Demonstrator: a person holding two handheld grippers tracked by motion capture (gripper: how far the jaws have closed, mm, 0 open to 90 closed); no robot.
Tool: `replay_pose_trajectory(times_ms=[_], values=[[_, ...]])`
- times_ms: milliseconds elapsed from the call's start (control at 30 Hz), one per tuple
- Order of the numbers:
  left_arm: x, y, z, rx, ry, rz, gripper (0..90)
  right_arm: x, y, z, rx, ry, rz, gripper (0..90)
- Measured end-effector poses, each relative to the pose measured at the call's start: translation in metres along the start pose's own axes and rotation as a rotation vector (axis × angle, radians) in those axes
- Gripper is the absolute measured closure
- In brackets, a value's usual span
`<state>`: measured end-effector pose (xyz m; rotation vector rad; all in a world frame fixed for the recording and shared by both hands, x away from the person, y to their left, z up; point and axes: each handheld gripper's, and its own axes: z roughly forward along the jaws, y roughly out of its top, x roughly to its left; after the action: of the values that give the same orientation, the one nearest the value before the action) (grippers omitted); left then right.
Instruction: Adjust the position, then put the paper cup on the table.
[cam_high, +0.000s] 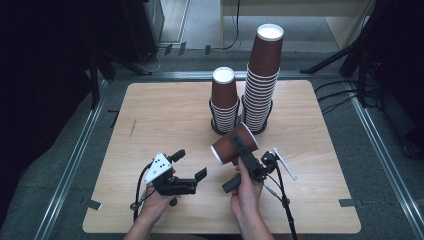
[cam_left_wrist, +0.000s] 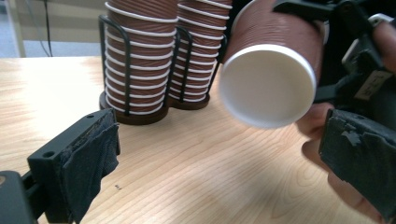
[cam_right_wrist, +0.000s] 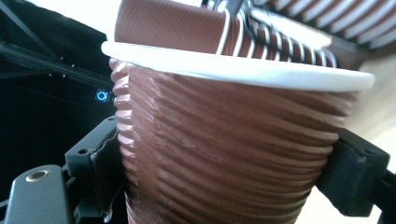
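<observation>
While the right gripper (cam_high: 240, 150) fingers pinch a cup (cam_right_wrist: 224, 154), the left gripper (cam_left_wrist: 219, 154) view shows its own spread, holding nothing.

bench: my pale wooden bench (cam_high: 165, 112)
on it: two black wire holders of stacked brown cups (cam_high: 223, 102), near its far edge

The high view looked down on the cup racks (cam_high: 240, 127) from above, while both gripper views faced them closely, sharing the held cup (cam_left_wrist: 275, 70).

Light wooden table (cam_high: 165, 110) stands on grey floor (cam_high: 380, 165); metal rails (cam_high: 75, 160) flank it; surroundings dark.
</observation>
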<state>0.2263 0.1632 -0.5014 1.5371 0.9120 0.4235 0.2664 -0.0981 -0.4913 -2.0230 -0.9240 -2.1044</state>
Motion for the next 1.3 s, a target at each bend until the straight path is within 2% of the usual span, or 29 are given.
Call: replay_pose_trajectory(times_ms=[33,67,167,267,300,333,367,400,467,500,600,633,667,733,800,833,867,900,967,1067,1100,1133,1167,1300], values=[[0.001,0.000,-0.001,-0.001,0.006,-0.002,0.0,0.001,0.005,-0.003,-0.010,0.001,-0.052,13.6],[0.002,0.000,-0.002,0.001,0.011,0.000,0.0,0.001,0.005,-0.003,-0.010,0.001,-0.052,13.6],[0.006,0.001,-0.004,-0.007,0.024,-0.007,0.0,0.003,0.014,-0.007,-0.044,-0.009,-0.175,13.5],[0.009,0.001,-0.007,-0.010,0.039,-0.013,0.0,0.003,0.019,-0.009,-0.038,-0.028,-0.220,13.5],[0.011,0.001,-0.008,-0.011,0.042,-0.015,0.0,0.003,0.023,-0.010,-0.042,-0.039,-0.276,13.5],[0.012,0.002,-0.009,-0.013,0.046,-0.019,0.0,0.003,0.023,-0.010,-0.042,-0.039,-0.276,13.5],[0.014,0.002,-0.010,-0.014,0.051,-0.020,0.0,0.003,0.026,-0.012,-0.052,-0.040,-0.320,13.5],[0.015,0.002,-0.011,-0.013,0.057,-0.018,0.0,0.003,0.026,-0.012,-0.052,-0.040,-0.320,13.5],[0.019,0.001,-0.014,-0.012,0.079,-0.019,0.0,0.001,0.029,-0.013,-0.062,-0.048,-0.375,13.5],[0.019,0.001,-0.014,-0.012,0.079,-0.019,0.0,0.001,0.029,-0.013,-0.062,-0.048,-0.375,13.5],[0.024,0.002,-0.018,-0.016,0.097,-0.024,0.0,-0.001,0.032,-0.014,-0.080,-0.066,-0.452,13.5],[0.026,0.003,-0.019,-0.019,0.104,-0.023,0.0,-0.002,0.035,-0.016,-0.092,-0.076,-0.501,13.5],[0.027,0.003,-0.020,-0.020,0.111,-0.027,0.0,-0.002,0.035,-0.016,-0.092,-0.076,-0.501,13.5],[0.030,0.002,-0.022,-0.021,0.122,-0.028,0.0,-0.003,0.036,-0.017,-0.104,-0.081,-0.551,13.5],[0.033,0.002,-0.024,-0.020,0.139,-0.030,0.0,-0.002,0.037,-0.018,-0.115,-0.099,-0.621,13.6],[0.037,0.000,-0.027,-0.015,0.154,-0.036,0.0,-0.002,0.038,-0.019,-0.127,-0.107,-0.692,13.5],[0.037,0.000,-0.027,-0.015,0.154,-0.036,0.0,-0.002,0.038,-0.019,-0.127,-0.107,-0.692,13.5],[0.038,-0.001,-0.028,-0.016,0.163,-0.041,0.0,-0.002,0.039,-0.019,-0.136,-0.118,-0.746,13.5],[0.041,-0.002,-0.031,-0.002,0.180,-0.043,0.0,-0.003,0.040,-0.019,-0.138,-0.119,-0.762,13.5],[0.044,-0.005,-0.034,-0.001,0.207,-0.040,0.0,-0.004,0.042,-0.019,-0.154,-0.140,-0.828,13.5],[0.046,-0.006,-0.036,0.003,0.216,-0.039,0.0,-0.005,0.043,-0.017,-0.160,-0.155,-0.868,13.5],[0.048,-0.008,-0.037,-0.001,0.228,-0.037,0.0,-0.005,0.043,-0.017,-0.160,-0.155,-0.868,13.5],[0.049,-0.009,-0.039,-0.005,0.239,-0.036,0.0,-0.006,0.045,-0.017,-0.160,-0.164,-0.908,13.5],[0.056,-0.013,-0.046,-0.008,0.290,-0.035,0.0,-0.012,0.050,-0.015,-0.146,-0.167,-0.942,13.5]])
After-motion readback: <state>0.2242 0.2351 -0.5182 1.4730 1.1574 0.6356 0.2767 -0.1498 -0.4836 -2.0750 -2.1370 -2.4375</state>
